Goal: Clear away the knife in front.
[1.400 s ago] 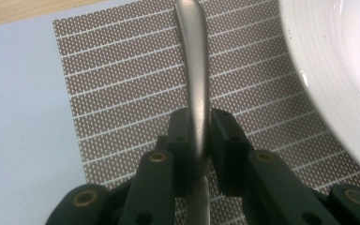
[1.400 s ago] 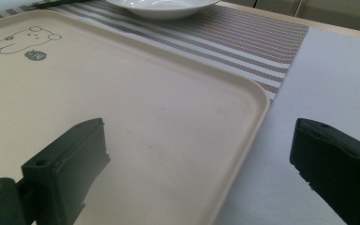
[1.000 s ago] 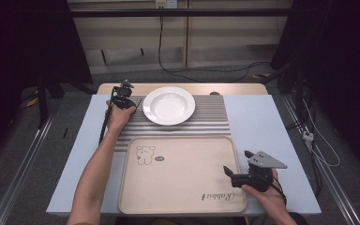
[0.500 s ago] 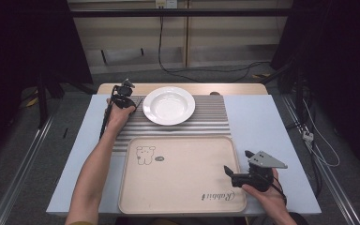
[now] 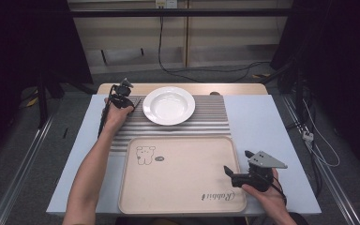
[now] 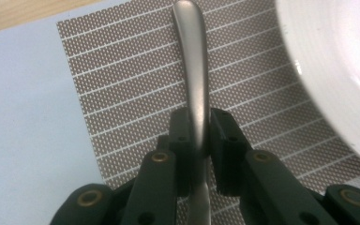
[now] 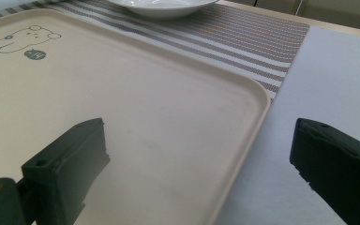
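My left gripper (image 5: 122, 97) is at the far left of the table, over the striped placemat (image 5: 211, 118) and just left of the white plate (image 5: 168, 105). In the left gripper view its jaws (image 6: 199, 127) are shut on a slim grey metal utensil handle (image 6: 194, 70). The handle runs forward over the placemat (image 6: 122, 70), and the utensil's working end is hidden. My right gripper (image 5: 237, 162) stands open at the near right. One jaw is over the beige tray (image 5: 183, 173) and the other over the table beside the tray's right rim (image 7: 243, 136), with nothing held.
The beige tray has a bear drawing (image 5: 145, 154) and lies bare at the front centre. The white plate (image 7: 161, 5) sits on the placemat behind it. The pale blue table top (image 5: 262, 126) extends right of the tray. Cables lie on the floor beyond.
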